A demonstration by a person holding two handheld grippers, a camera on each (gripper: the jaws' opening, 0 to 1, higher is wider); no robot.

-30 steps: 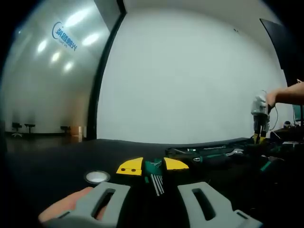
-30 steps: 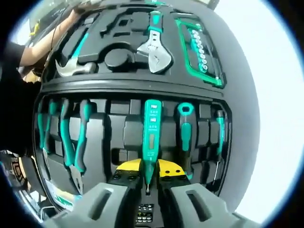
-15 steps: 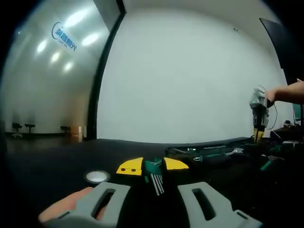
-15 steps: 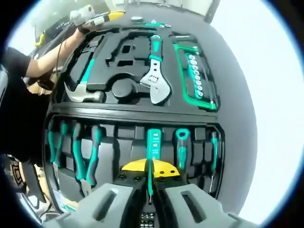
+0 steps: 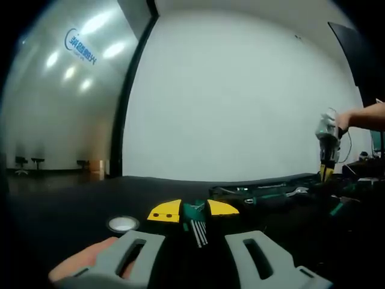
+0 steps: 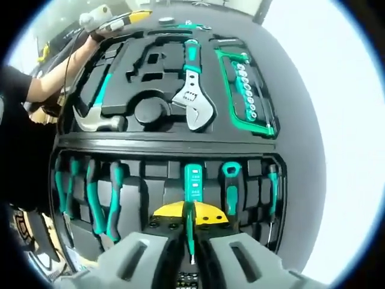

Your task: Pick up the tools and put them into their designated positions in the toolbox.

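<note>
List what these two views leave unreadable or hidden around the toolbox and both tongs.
- Right gripper view: the right tongs close on the green tester pen; its tip is hidden between the jaws.
- Right gripper view: the pliers' heads run into the dark rim.
- Left gripper view: the toolbox is seen edge-on, so its slots are unreadable.
- Left gripper view: the hex keys at the left tongs are too small to count.

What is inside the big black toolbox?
The toolbox holds a hammer, wrench, socket set, pliers and screwdrivers. The gripper's jaws hide the front edge.
</note>
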